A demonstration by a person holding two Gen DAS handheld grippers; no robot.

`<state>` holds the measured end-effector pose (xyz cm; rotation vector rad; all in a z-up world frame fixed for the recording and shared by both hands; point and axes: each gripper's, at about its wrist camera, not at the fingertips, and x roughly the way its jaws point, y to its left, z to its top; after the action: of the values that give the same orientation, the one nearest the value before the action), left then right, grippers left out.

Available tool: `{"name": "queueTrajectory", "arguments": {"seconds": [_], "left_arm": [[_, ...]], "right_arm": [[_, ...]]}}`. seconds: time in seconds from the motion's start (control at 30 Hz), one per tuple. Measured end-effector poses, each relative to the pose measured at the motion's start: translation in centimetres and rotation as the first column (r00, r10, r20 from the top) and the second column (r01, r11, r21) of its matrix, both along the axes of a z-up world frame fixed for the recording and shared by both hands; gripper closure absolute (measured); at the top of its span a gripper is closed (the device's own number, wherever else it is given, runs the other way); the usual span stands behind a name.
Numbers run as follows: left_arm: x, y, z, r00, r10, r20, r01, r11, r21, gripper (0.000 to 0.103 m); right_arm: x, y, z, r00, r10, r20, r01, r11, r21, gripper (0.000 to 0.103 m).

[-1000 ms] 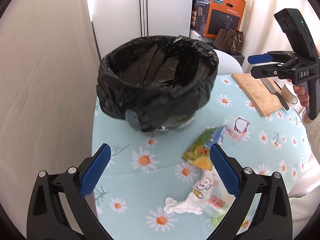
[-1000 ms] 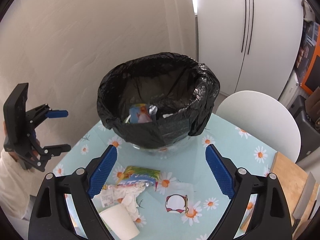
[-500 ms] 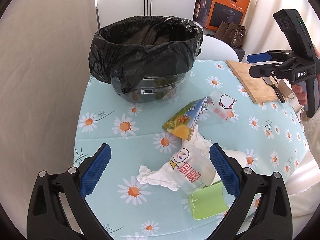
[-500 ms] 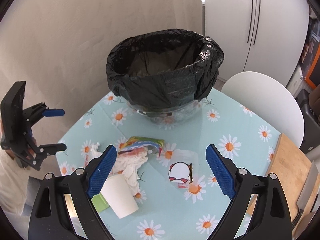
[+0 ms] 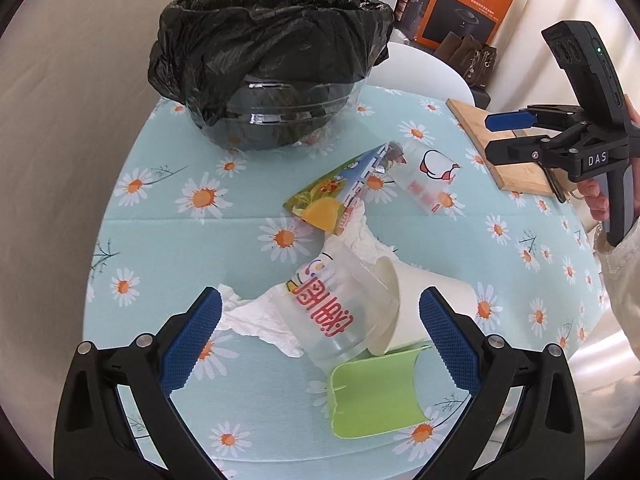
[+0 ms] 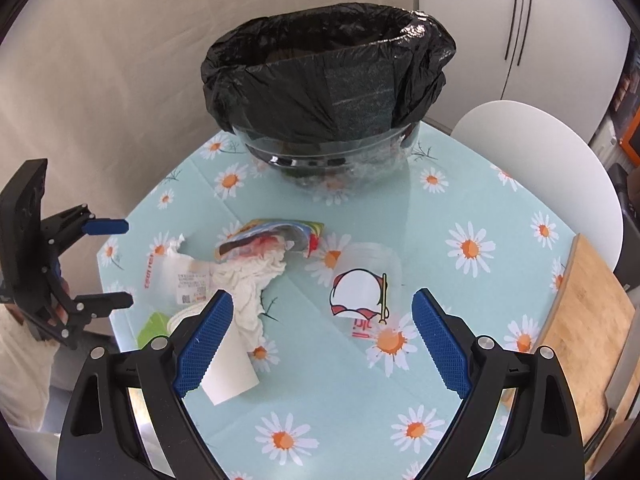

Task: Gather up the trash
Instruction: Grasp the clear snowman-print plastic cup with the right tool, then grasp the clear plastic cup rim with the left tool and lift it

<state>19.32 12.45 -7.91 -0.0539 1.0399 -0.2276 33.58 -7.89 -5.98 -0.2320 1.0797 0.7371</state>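
Observation:
A clear bowl lined with a black trash bag (image 5: 272, 68) (image 6: 328, 76) stands at the far side of the daisy-print table. Trash lies in front of it: a colourful snack wrapper (image 5: 332, 196) (image 6: 272, 236), crumpled white tissue (image 5: 260, 320) (image 6: 252, 280), a clear printed plastic cup (image 5: 336, 312), a white paper cup (image 5: 432, 312) (image 6: 228, 372), a green plastic piece (image 5: 376, 396) and a second clear cup with a cartoon print (image 6: 364, 292) (image 5: 432, 176). My left gripper (image 5: 320, 336) hangs open above the tissue and cup pile. My right gripper (image 6: 322, 336) hangs open above the cartoon cup.
A wooden cutting board (image 6: 588, 320) (image 5: 504, 148) with a knife lies at the table's right side. A white chair (image 6: 540, 168) stands behind the table, and an orange box (image 5: 464, 4) sits further back. A curtain (image 6: 100, 60) hangs on the left.
Both grippers have come down and closer to the table, so the trash looms larger and the bag's inside is out of sight. Both stay open.

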Motion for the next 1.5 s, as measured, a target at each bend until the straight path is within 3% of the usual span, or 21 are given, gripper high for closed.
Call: {"name": "queueTrajectory", "arguments": {"seconds": [0.13,0.37,0.6,0.83,0.9,0.93,0.97,1.07,1.2,1.3,1.37,1.5], "left_arm": [[0.6,-0.3,-1.0,1.000,-0.005,-0.007,0.005,0.999,-0.051,0.006],[2.5,-0.2,-3.1,0.998,0.000,-0.066,-0.005,0.998,-0.070,0.006],[3.9,-0.7,-4.8,0.985,-0.089,-0.148,0.076,0.993,-0.090,0.006],[5.0,-0.8,-5.3,0.973,-0.144,-0.178,0.126,0.986,-0.111,0.007],[5.1,-0.7,-5.3,0.969,-0.163,-0.184,0.137,0.980,-0.143,0.014],[5.2,-0.6,-5.2,0.967,-0.175,-0.188,0.144,0.975,-0.168,0.021],[5.3,-0.6,-5.1,0.964,-0.187,-0.192,0.152,0.972,-0.180,0.026],[5.2,-0.9,-4.7,0.954,-0.235,-0.189,0.194,0.958,-0.213,0.044],[5.0,-1.5,-4.3,0.945,-0.266,-0.187,0.227,0.952,-0.207,0.052],[4.7,-1.7,-4.0,0.943,-0.280,-0.180,0.243,0.948,-0.203,0.065],[4.3,-2.1,-3.7,0.939,-0.299,-0.168,0.264,0.943,-0.204,0.085],[3.4,-2.4,-3.1,0.939,-0.308,-0.155,0.281,0.944,-0.172,0.093]], "right_arm": [[0.8,0.0,-1.4,0.999,-0.014,-0.029,0.014,1.000,-0.009,0.017],[3.5,0.9,-4.1,0.996,-0.011,-0.090,0.008,0.999,-0.040,0.017],[5.9,2.2,-6.7,0.989,-0.017,-0.145,0.009,0.998,-0.058,0.017],[7.1,2.5,-8.8,0.981,-0.024,-0.192,0.012,0.998,-0.061,0.017],[7.1,2.5,-9.1,0.979,-0.018,-0.205,0.006,0.998,-0.059,0.020],[7.1,2.6,-9.4,0.975,-0.017,-0.220,0.002,0.997,-0.071,0.039],[7.0,2.6,-9.7,0.974,-0.021,-0.225,0.000,0.996,-0.091,0.046],[6.8,2.3,-9.7,0.969,-0.024,-0.246,0.008,0.998,-0.066,0.047],[6.0,1.4,-9.2,0.970,-0.045,-0.237,0.031,0.998,-0.060,0.047],[5.2,0.6,-8.6,0.973,-0.059,-0.222,0.046,0.997,-0.059,0.047],[4.7,0.1,-8.1,0.974,-0.067,-0.216,0.058,0.997,-0.050,0.047],[3.6,-0.6,-7.4,0.977,-0.092,-0.191,0.084,0.995,-0.051,0.045]]}}
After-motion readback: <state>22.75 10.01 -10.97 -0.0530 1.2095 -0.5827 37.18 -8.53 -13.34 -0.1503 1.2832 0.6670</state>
